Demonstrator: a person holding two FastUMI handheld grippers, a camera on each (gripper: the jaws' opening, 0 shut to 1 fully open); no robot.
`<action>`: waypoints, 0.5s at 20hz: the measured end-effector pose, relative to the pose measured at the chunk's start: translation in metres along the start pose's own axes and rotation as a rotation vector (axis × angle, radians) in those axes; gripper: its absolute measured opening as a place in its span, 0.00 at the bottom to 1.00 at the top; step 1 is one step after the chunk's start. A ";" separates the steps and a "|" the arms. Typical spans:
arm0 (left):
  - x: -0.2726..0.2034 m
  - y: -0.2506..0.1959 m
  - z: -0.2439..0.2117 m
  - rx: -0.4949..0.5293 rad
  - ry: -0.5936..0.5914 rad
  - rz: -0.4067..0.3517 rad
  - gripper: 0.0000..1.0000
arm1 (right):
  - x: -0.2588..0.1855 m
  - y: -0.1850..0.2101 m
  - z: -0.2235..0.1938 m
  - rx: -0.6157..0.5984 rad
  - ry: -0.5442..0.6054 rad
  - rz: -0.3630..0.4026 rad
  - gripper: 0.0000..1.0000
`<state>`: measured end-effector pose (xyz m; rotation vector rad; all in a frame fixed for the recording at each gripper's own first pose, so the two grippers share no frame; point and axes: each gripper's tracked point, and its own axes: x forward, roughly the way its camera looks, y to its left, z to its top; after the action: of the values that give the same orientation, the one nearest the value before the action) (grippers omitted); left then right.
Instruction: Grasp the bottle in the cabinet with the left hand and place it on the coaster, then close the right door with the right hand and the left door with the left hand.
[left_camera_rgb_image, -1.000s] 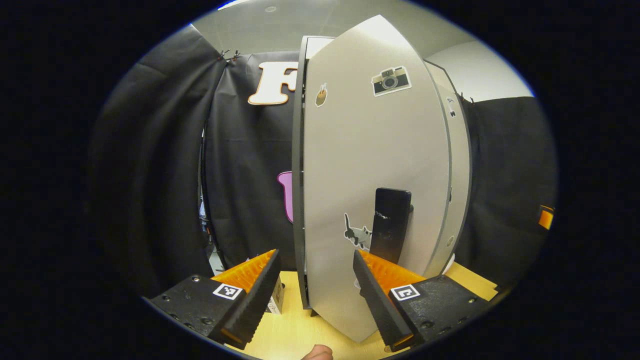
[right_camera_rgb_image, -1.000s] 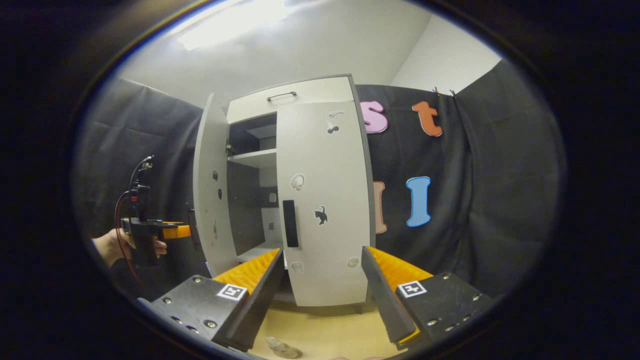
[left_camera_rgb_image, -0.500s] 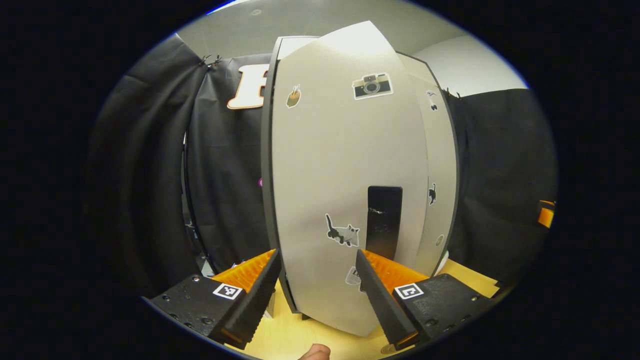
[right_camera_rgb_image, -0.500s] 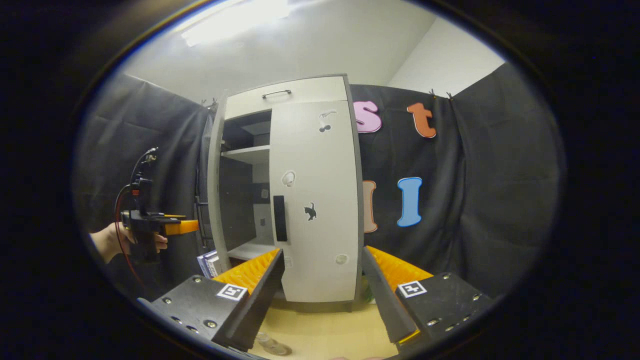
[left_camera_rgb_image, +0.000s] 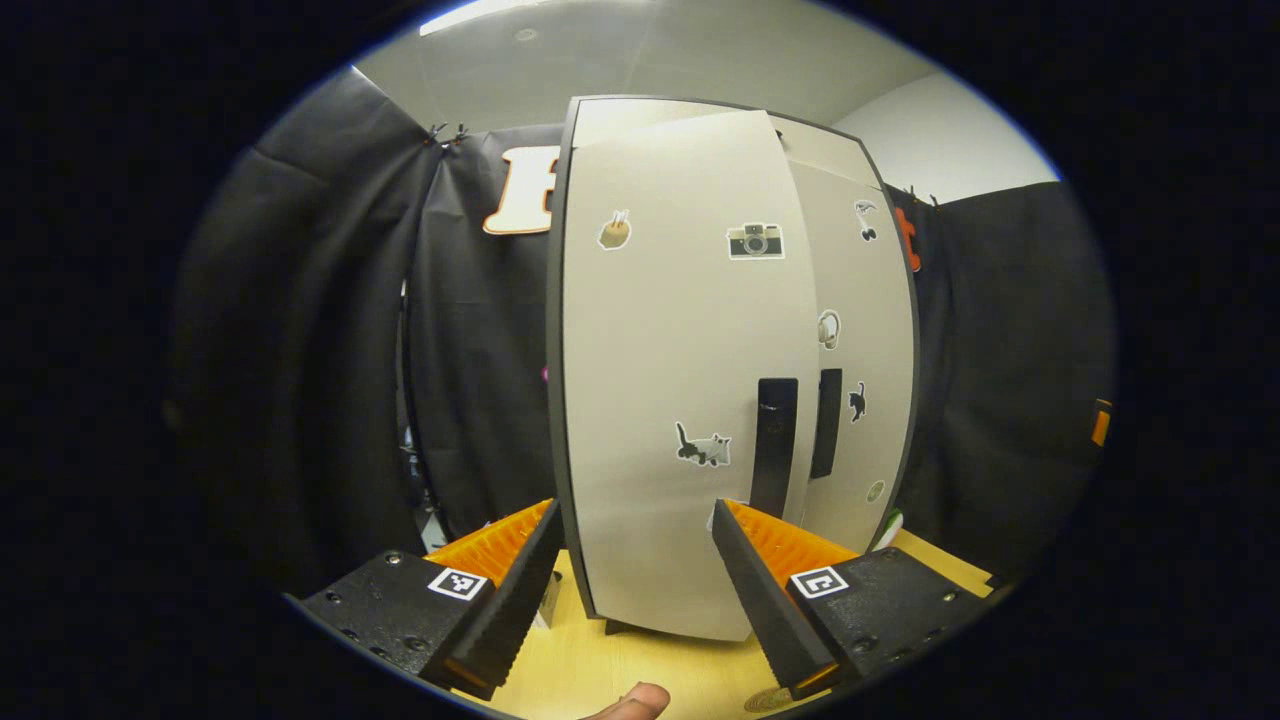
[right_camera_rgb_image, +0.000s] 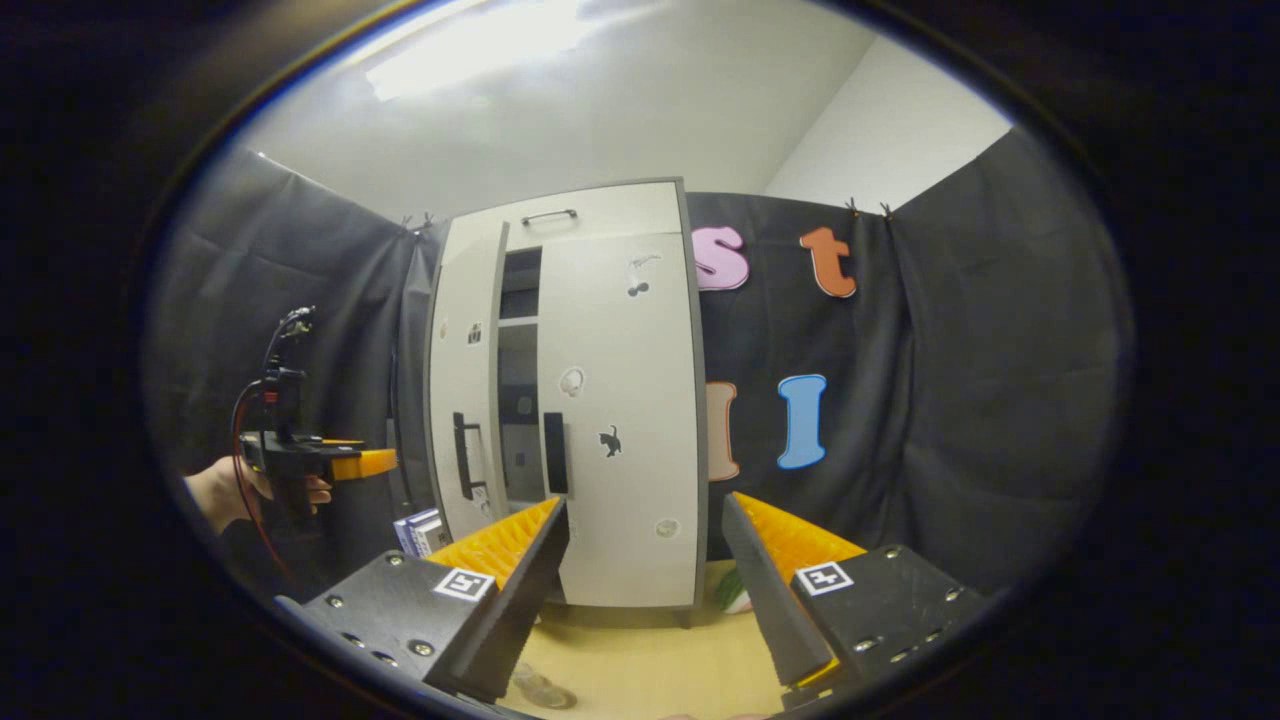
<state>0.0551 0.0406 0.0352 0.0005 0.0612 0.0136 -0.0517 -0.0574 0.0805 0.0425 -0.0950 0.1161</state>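
Left door nearly shut

I've swung the left door (left_camera_rgb_image: 680, 400) almost flush beside the closed right door (right_camera_rgb_image: 625, 420); a narrow gap remains. Its tall handle (left_camera_rgb_image: 775, 445) stands upright. Left gripper (left_camera_rgb_image: 630, 570) and right gripper (right_camera_rgb_image: 640, 570) both have fingers wide, holding nothing. The bottle (right_camera_rgb_image: 540, 688) sits near on the counter (right_camera_rgb_image: 650, 660).

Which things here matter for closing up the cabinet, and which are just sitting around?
Job:
pale grey left cabinet door, nearly shut
pale grey right cabinet door, shut
clear bottle on the table
left tongs, open
right tongs, open

Lying about:
stacked small boxes
green-and-white object
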 end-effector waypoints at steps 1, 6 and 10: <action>-0.012 0.000 0.001 -0.001 0.000 0.014 0.94 | -0.006 0.004 0.001 -0.003 -0.002 0.009 0.94; -0.063 0.011 0.015 0.005 -0.066 0.131 0.93 | -0.032 0.020 0.006 -0.033 -0.023 0.035 0.94; -0.087 0.003 0.022 0.033 -0.087 0.160 0.94 | -0.039 0.036 0.008 -0.049 -0.035 0.041 0.94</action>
<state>-0.0306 0.0427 0.0627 0.0387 -0.0258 0.1726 -0.0952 -0.0267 0.0860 -0.0061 -0.1341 0.1544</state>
